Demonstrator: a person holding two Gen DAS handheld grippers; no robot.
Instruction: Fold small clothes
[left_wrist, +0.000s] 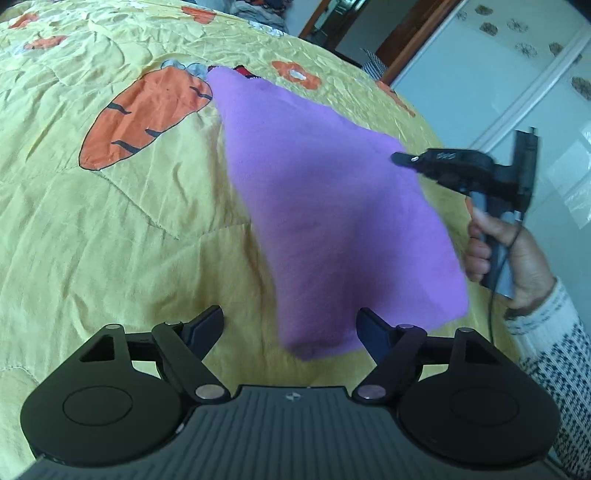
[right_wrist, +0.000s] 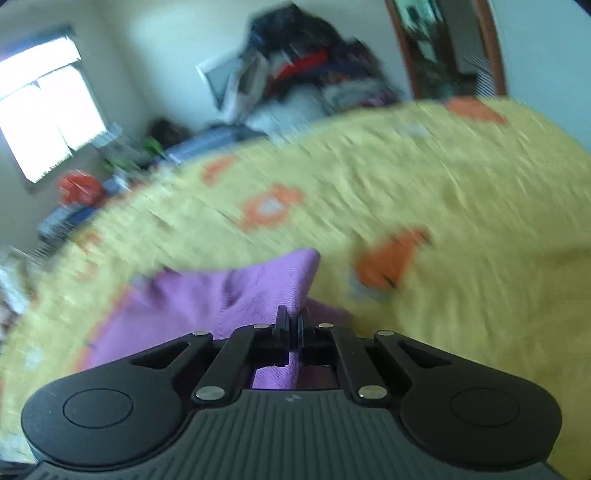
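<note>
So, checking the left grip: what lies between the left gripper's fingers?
Left wrist view: a corner of the purple cloth hangs between the open left gripper fingers, unpinched.

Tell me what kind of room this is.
Most likely a bedroom in a home. A yellow quilted bedspread printed with carrots covers a bed, clothes are piled against the far wall, and a wooden door frame stands behind. A purple garment lies on the bedspread.

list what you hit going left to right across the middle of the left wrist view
orange carrot print on the yellow bedspread → purple cloth → right tool, shut on the cloth's edge → the hand holding it
</note>
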